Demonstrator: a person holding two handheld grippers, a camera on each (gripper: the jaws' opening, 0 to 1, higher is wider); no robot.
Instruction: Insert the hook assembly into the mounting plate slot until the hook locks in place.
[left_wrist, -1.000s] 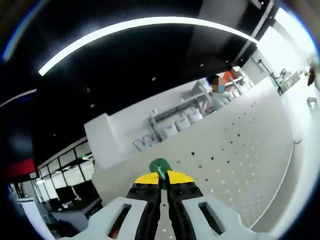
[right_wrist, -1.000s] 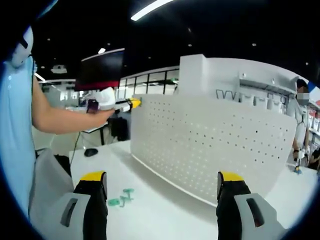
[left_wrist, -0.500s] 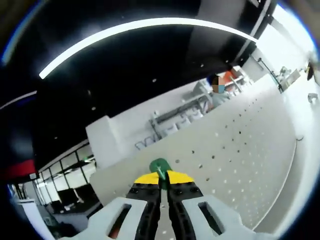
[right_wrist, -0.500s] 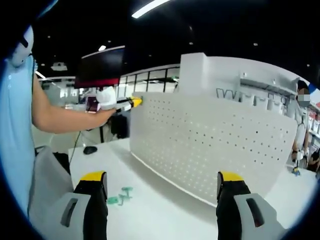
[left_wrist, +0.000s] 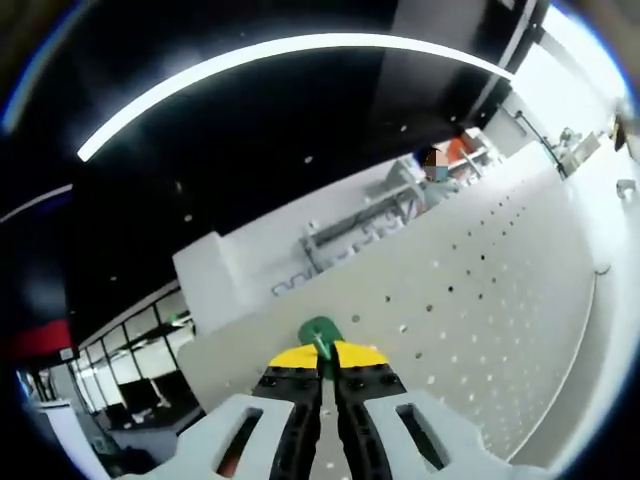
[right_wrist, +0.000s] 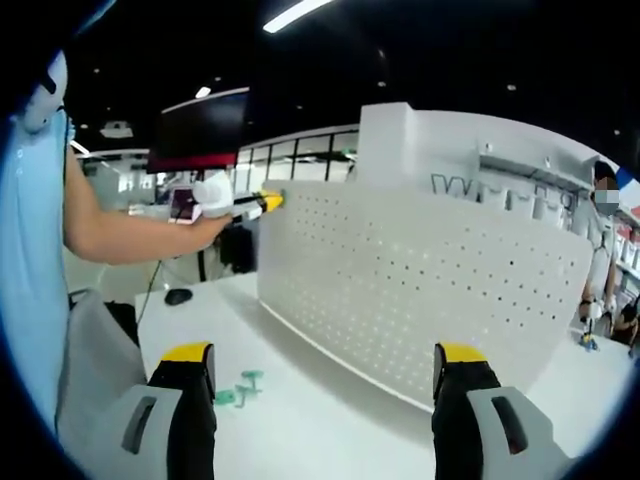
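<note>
We are in the approach step: the green hook (left_wrist: 320, 333) is gripped and carried up to the top corner of the white perforated mounting plate (right_wrist: 420, 290), but it is not yet seated in any hole, as far as we can judge. The left tongs (left_wrist: 322, 365) have their jaws drawn together, clamped on the hook, whose rounded head sticks out just past the yellow tips. In the left gripper view the plate (left_wrist: 480, 310) stretches away beyond the hook, its rows of holes running off to the right. In the right gripper view we see the left tongs (right_wrist: 262, 204) held out on the person's arm, tips right at the plate's upper left edge; whether they touch it we cannot tell.

The next move, in our judgement, calls for lining the hook's back end with one slot and pressing straight in until it catches, keeping the tongs tight so the hook does not twist.

The right tongs (right_wrist: 325, 375) stand wide apart, holding nothing, above the white worktop (right_wrist: 300, 420). Spare green hooks (right_wrist: 240, 388) lie on the worktop just beside the left jaw.
</note>
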